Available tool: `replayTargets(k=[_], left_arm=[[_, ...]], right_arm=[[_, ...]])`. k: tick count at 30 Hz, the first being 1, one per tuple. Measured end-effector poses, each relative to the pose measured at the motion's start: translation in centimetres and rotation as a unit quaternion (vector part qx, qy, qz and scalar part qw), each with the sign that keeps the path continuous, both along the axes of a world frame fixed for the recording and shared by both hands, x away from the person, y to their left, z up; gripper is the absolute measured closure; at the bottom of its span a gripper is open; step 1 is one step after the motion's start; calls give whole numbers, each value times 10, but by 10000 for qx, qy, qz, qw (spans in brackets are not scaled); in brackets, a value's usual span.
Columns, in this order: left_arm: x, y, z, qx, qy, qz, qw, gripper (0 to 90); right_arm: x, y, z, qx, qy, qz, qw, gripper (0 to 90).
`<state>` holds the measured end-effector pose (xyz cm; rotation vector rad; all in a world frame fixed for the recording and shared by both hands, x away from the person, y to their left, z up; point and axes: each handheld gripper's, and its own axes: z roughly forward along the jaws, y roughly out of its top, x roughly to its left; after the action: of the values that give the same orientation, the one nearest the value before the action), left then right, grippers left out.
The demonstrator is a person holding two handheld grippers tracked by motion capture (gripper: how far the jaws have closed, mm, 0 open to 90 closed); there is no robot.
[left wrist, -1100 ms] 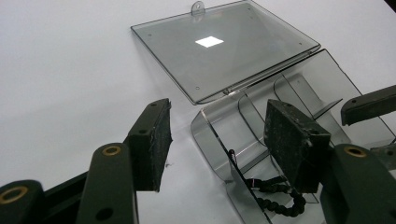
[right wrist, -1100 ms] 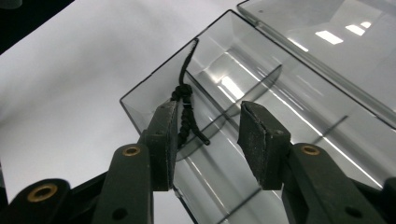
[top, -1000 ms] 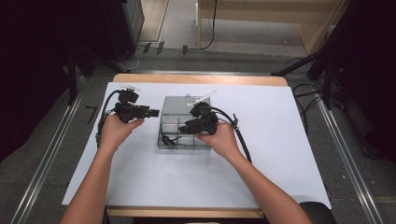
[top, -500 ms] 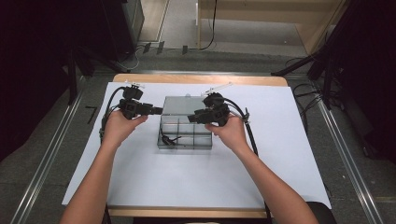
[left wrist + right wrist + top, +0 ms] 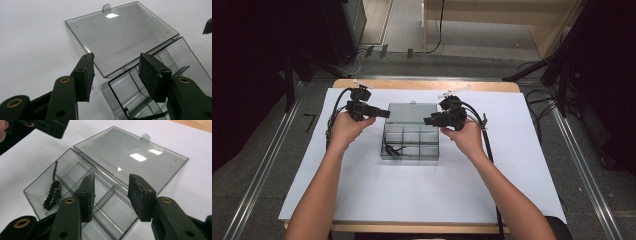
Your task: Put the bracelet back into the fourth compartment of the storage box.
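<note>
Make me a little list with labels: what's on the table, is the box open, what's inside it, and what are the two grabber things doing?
Table cover: white sheet
Box: clear compartment box, open
Lid: clear lid, lying flat behind the box
Inside: black bead bracelet in a near-left compartment
Left gripper: open, nothing between its fingers, jaws just been closing
Right gripper: open, holding nothing, above the box
</note>
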<state>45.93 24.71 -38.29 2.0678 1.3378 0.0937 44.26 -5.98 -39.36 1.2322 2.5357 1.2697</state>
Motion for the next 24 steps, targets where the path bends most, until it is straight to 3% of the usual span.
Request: replayTargets(k=[12, 24], left_arm=[[6, -8, -7, 5, -21, -49, 10000, 456], [19, -8, -12, -66, 12, 24, 10000, 453]], right_arm=[[10, -19, -13, -22, 173, -408, 9990, 596], [17, -9, -21, -165, 94, -624, 9979, 599]])
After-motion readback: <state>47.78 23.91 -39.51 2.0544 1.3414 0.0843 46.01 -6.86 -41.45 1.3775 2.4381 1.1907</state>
